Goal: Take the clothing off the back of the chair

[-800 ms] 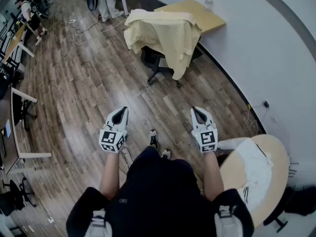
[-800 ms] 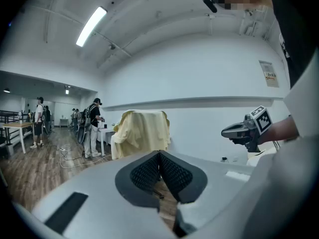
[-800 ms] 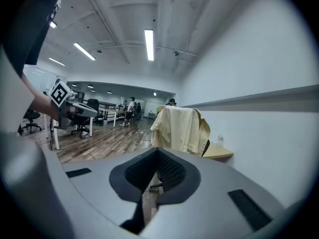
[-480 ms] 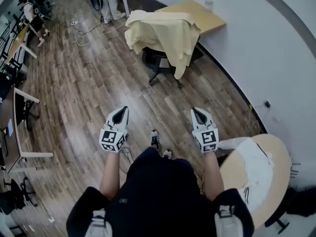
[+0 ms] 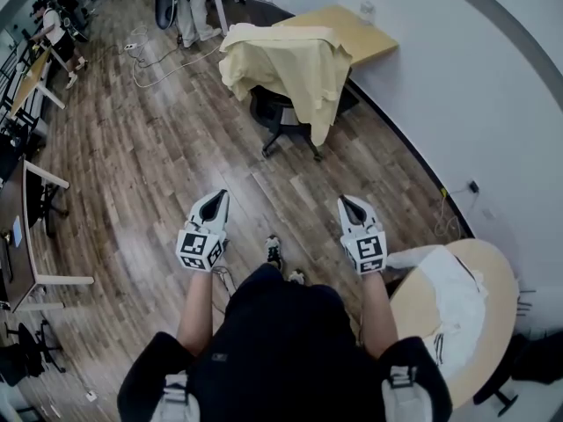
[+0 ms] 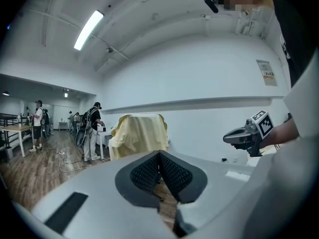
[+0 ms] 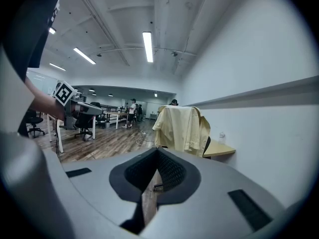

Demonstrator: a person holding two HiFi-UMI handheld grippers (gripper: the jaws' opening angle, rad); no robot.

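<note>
Your left gripper [image 5: 214, 200] and right gripper [image 5: 350, 204] are both empty, jaws pressed together, well apart from the yellow shirt [image 5: 295, 64] draped over the back of the black chair [image 5: 274, 112]. Bare wood floor [image 5: 176, 156] lies between. The white wall [image 5: 457, 86] runs along your right, and a round table [image 5: 501, 310] sits just beside your right arm.
</note>
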